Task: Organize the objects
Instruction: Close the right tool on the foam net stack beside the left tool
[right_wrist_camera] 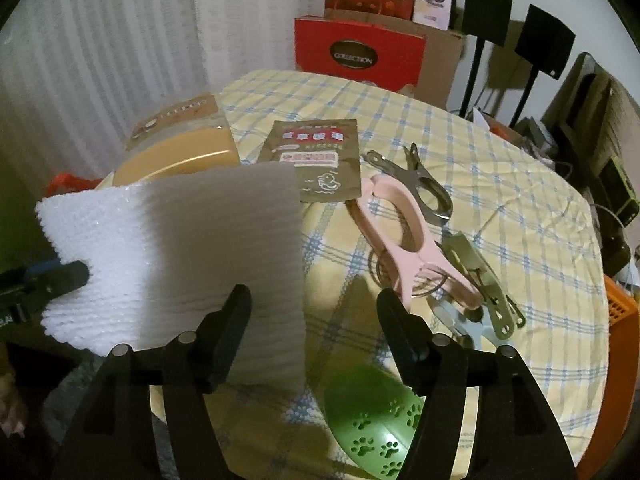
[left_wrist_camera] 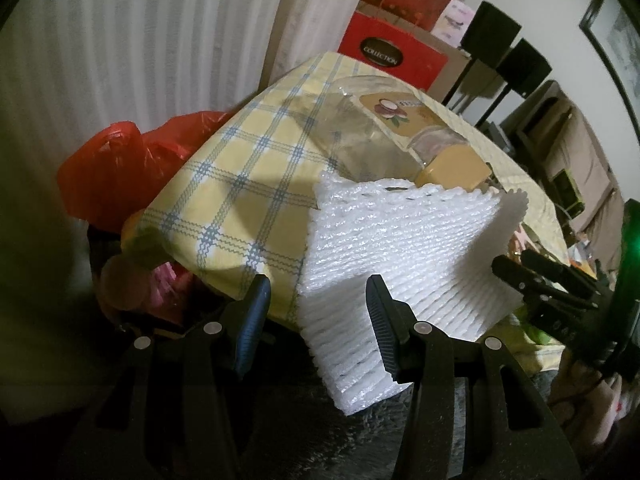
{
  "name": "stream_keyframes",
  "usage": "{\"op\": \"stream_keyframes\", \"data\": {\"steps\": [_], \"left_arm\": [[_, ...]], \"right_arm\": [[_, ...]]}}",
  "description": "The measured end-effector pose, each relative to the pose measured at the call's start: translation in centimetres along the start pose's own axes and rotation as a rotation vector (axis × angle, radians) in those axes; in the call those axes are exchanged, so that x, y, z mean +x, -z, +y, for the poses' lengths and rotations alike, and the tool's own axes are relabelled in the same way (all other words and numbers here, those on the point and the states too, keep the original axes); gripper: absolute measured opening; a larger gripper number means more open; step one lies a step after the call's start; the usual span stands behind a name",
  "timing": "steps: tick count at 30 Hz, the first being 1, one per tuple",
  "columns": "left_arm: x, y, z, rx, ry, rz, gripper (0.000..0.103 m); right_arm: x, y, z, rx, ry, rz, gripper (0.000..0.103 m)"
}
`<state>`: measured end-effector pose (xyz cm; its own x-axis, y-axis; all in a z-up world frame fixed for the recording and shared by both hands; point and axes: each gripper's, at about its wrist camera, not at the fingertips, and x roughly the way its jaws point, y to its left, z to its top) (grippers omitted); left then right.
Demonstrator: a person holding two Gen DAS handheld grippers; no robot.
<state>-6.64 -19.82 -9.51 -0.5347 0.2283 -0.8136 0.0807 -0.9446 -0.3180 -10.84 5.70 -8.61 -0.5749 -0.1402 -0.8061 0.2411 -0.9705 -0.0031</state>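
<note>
A thick stack of white foam sheets (left_wrist_camera: 400,248) hangs upright off the near edge of the round table (right_wrist_camera: 500,200). My left gripper (left_wrist_camera: 318,284) has the stack's end between its fingers. Its right pad lies on the foam, and a slit of cloth shows beside the left pad. In the right wrist view the left gripper (right_wrist_camera: 60,272) pinches a dent into the foam sheets (right_wrist_camera: 180,248). My right gripper (right_wrist_camera: 312,296) stands open with the foam's free edge between its fingers, untouched. From the left wrist view the right gripper (left_wrist_camera: 516,264) sits by the stack's far edge.
On the yellow checked cloth lie a clear jar (left_wrist_camera: 400,132) with a tan lid, a brown packet (right_wrist_camera: 316,160), a pink clip (right_wrist_camera: 404,232), metal clips (right_wrist_camera: 476,276) and a green paw-print piece (right_wrist_camera: 372,420). Red boxes (right_wrist_camera: 356,52) stand behind, a red bag (left_wrist_camera: 112,160) to the left.
</note>
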Motion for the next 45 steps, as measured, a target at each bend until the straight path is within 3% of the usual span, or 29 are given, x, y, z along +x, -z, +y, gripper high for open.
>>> {"op": "stream_keyframes", "data": {"steps": [5, 13, 16, 18, 23, 25, 26, 29, 32, 40, 45], "left_arm": [[-0.2, 0.1, 0.0, -0.007, 0.012, -0.003, 0.046], [0.0, 0.4, -1.0, 0.0, 0.062, 0.01, 0.047], [-0.2, 0.2, -0.4, -0.023, 0.147, 0.035, 0.047], [-1.1, -0.3, 0.9, -0.06, 0.176, 0.008, 0.047], [-2.0, -1.0, 2.9, -0.086, 0.101, -0.017, 0.05], [-1.6, -1.0, 2.7, -0.083, 0.107, 0.0, 0.051], [-1.4, -0.9, 2.3, -0.074, 0.106, 0.004, 0.052], [-0.9, -0.4, 1.0, -0.046, 0.13, -0.003, 0.064], [-0.3, -0.1, -0.1, -0.024, 0.148, -0.001, 0.064], [0.2, 0.4, -1.2, -0.022, 0.193, -0.008, 0.062], [0.0, 0.6, -1.7, 0.003, 0.174, -0.032, 0.062]], "right_arm": [[-1.2, -0.7, -2.4, 0.104, -0.098, -0.035, 0.067], [0.7, -0.2, 0.6, 0.036, -0.112, 0.031, 0.067], [0.9, 0.0, 1.0, 0.018, -0.12, 0.037, 0.067], [0.6, 0.0, 1.2, -0.006, -0.123, 0.037, 0.063], [0.4, 0.1, 0.7, 0.013, -0.152, 0.042, 0.056], [0.2, 0.1, 0.5, 0.02, -0.132, 0.03, 0.06], [0.3, 0.1, 0.3, 0.025, -0.12, 0.028, 0.067], [0.6, -0.1, -0.2, 0.041, -0.128, 0.031, 0.069], [1.0, 0.0, -0.4, 0.069, -0.193, 0.039, 0.07], [1.0, 0.3, 0.8, 0.028, -0.229, 0.022, 0.073], [1.2, 0.3, 1.4, 0.034, -0.284, 0.023, 0.073]]}}
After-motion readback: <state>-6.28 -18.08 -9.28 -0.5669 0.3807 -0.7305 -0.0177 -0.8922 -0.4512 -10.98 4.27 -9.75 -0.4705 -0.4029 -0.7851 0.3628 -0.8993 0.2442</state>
